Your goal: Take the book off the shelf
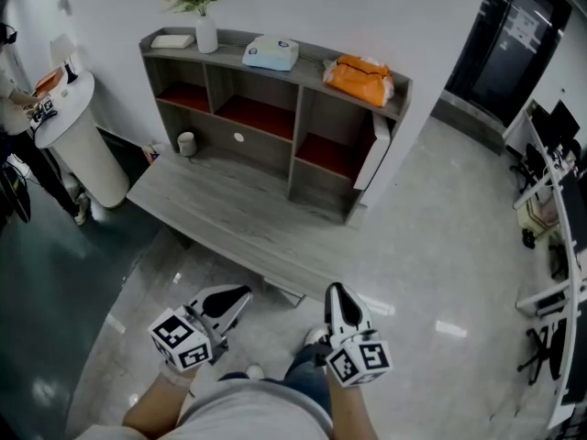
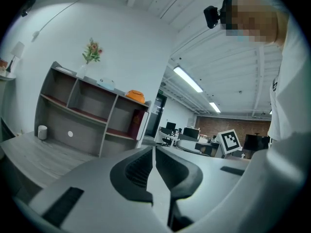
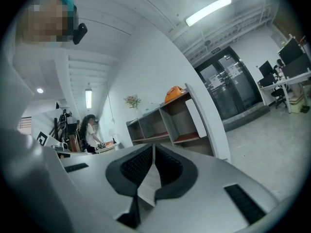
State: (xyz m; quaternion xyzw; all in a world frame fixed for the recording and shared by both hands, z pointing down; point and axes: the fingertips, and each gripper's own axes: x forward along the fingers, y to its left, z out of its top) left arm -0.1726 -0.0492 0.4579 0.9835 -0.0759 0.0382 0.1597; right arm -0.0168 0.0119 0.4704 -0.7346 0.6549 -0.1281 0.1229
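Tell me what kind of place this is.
Probably an open-plan office or lab: desks with monitors, glass double doors, and a grey shelf against the wall.

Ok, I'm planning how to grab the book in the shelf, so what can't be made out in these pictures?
- Book title: head view shows only its pale edge; left gripper view too small and dim.
- Shelf compartments' upper backs: head view, hidden under the top board.
- Small white item on the desk: head view, too small to identify.
- Orange bag contents: hidden by the bag itself.
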